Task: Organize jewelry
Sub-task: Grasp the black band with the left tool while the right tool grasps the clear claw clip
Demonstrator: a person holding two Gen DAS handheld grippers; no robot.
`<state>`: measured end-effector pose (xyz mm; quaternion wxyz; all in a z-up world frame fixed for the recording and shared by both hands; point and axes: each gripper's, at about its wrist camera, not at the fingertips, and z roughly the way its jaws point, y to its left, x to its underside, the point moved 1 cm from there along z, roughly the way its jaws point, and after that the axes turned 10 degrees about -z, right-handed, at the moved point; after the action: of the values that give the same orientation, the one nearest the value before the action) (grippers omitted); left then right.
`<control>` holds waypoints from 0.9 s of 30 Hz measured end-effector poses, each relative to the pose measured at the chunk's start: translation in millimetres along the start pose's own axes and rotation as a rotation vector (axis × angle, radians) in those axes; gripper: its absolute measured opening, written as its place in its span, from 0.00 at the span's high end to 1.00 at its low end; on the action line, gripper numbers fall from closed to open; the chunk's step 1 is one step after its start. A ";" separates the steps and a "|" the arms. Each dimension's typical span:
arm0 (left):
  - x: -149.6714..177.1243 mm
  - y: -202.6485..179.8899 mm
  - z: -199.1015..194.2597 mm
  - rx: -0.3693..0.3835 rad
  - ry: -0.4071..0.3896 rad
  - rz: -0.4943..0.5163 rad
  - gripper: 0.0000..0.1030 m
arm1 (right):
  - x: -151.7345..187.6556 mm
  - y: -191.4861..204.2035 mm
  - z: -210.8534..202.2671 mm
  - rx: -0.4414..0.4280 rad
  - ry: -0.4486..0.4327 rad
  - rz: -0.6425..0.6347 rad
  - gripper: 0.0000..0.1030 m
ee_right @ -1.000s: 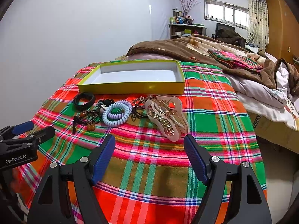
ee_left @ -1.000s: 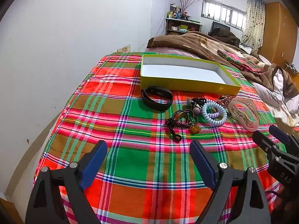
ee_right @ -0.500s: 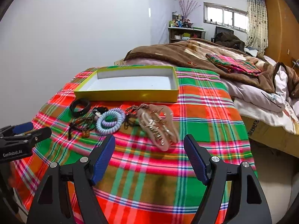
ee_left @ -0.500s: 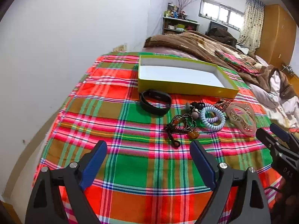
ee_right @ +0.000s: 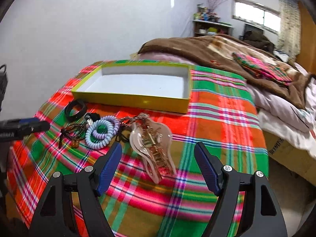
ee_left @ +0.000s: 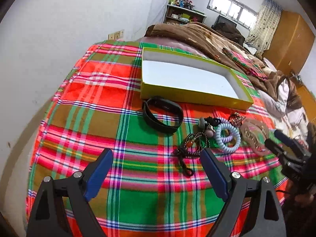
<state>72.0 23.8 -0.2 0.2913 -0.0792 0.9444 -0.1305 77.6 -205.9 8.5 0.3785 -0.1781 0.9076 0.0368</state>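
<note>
An empty yellow box (ee_left: 193, 96) with a white inside (ee_right: 138, 83) lies on the plaid cloth. In front of it lie a black band (ee_left: 163, 114) (ee_right: 75, 108), a dark bead bracelet (ee_left: 194, 144) (ee_right: 74, 132), pale blue and purple spiral hair ties (ee_left: 228, 136) (ee_right: 101, 130) and a clear pink hair claw (ee_left: 255, 136) (ee_right: 153, 148). My left gripper (ee_left: 157, 174) is open and empty, hovering short of the bead bracelet. My right gripper (ee_right: 158, 166) is open and empty, its fingers either side of the hair claw's near end, above it.
The plaid cloth (ee_left: 88, 102) covers the bed's near part. A white wall stands on the left. A brown blanket (ee_right: 227, 55) and rumpled bedding (ee_right: 286, 106) lie to the right and behind. The bed's right edge drops to the floor (ee_right: 286, 173).
Both grippers have moved forward toward the jewelry and tilted. The hair claw now sits between the right gripper's fingers in view. Nothing was taken hold of.
</note>
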 end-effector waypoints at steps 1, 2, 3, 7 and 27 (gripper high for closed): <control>-2.2 0.9 1.6 -0.004 0.002 -0.002 0.11 | 0.4 -1.1 2.1 -0.008 0.004 -0.002 0.27; -4.7 1.3 3.8 -0.006 0.007 -0.004 0.11 | 0.5 -2.1 4.1 -0.020 0.007 -0.003 0.27; -7.7 2.4 6.0 -0.001 0.013 -0.006 0.11 | 0.7 -2.9 5.6 -0.028 0.009 0.000 0.29; -18.7 7.0 17.0 -0.005 0.041 -0.046 0.12 | 0.7 -4.3 12.6 -0.043 0.028 0.003 0.50; -50.4 4.7 62.9 -0.201 0.063 0.012 0.34 | 10.7 -19.9 -0.2 -0.063 -0.010 0.108 0.74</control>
<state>148.8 27.0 -24.9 0.2529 -0.0984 0.9618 -0.0358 77.4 -227.7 2.5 0.3746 -0.1404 0.9124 0.0866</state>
